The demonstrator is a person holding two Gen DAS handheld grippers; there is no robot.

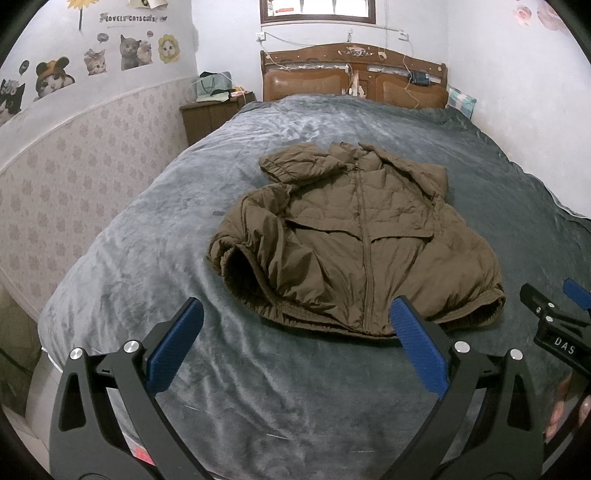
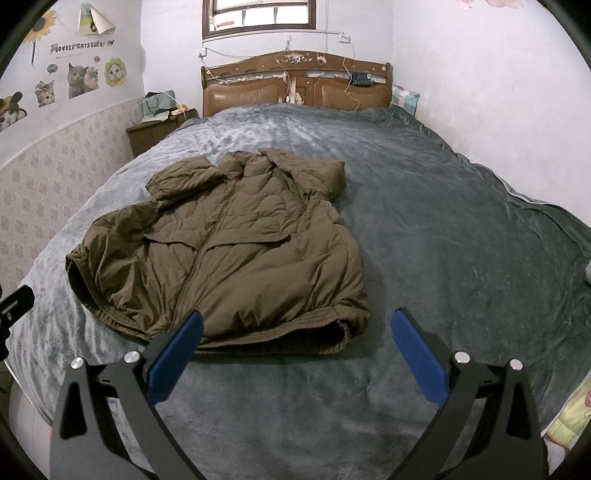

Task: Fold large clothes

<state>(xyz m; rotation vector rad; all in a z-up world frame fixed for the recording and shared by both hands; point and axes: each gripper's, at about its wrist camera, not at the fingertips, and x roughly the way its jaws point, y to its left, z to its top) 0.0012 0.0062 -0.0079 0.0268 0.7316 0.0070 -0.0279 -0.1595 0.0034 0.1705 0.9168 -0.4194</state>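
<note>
Left tool (image 1: 297,310) and right tool (image 2: 297,321) both gape wide, seemingly empty.

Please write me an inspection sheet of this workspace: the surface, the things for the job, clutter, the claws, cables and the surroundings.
Surface: grey blanket covers the bed, lightly wrinkled.
Job's things: brown padded jacket lies front up, zipped, hem nearest the cameras, both sleeves folded in.
Clutter: nothing seen on the blanket near the jacket.
Claws: left claw and right claw both open, holding nothing, short of the hem.
Cables: white cables hang over the wooden headboard.
Surroundings: nightstand with bags, cat stickers, window.
</note>
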